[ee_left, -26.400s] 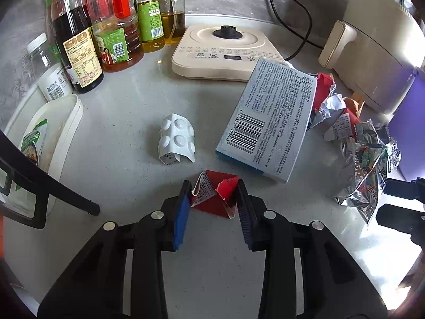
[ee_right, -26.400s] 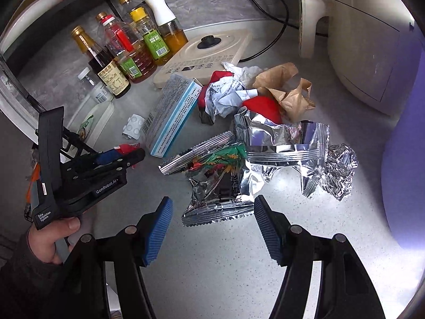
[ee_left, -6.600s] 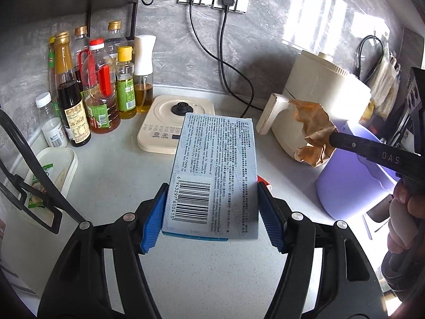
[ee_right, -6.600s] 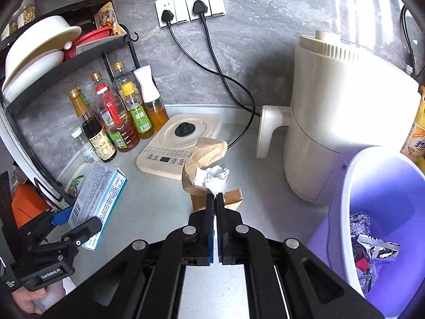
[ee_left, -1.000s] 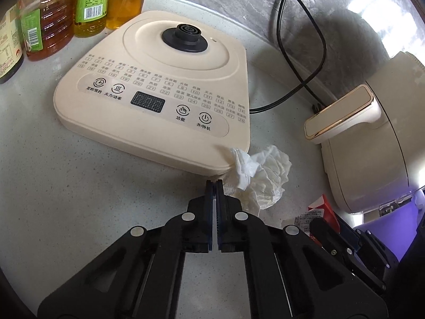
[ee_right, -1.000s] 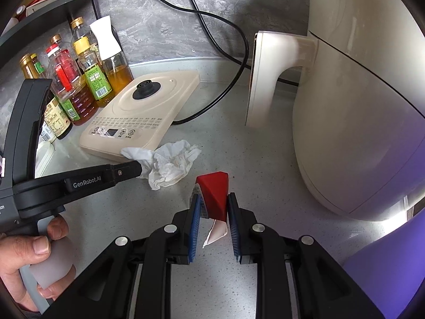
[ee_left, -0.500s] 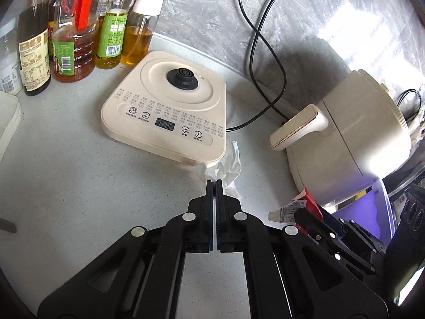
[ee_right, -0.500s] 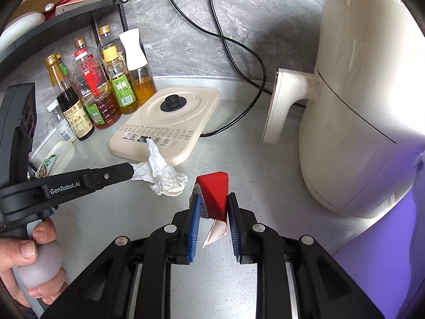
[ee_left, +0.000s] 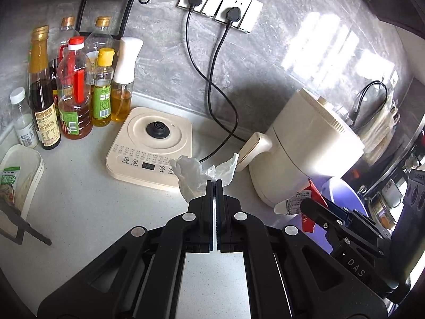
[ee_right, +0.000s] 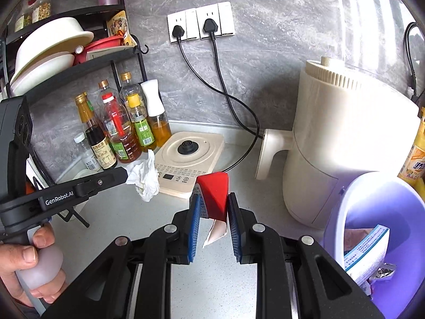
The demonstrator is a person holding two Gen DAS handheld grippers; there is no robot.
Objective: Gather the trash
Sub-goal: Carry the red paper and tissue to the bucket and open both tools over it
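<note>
Trash in 2 pieces hangs above the pale speckled countertop [ee_left: 79, 207]: a crumpled white paper tissue [ee_left: 196, 175] pinched in the fully closed left gripper [ee_left: 215, 183], and a folded red carton scrap [ee_right: 214, 195] clamped between the blue pads of the right gripper [ee_right: 212, 207], near the lilac plastic bin [ee_right: 342, 212] holding a white printed box [ee_right: 366, 252]

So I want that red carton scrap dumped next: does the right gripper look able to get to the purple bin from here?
Probably yes. The right gripper, shut on the red carton scrap, is just left of the purple bin, whose open mouth shows only a blue-and-white box inside. Nothing stands between them.
</note>
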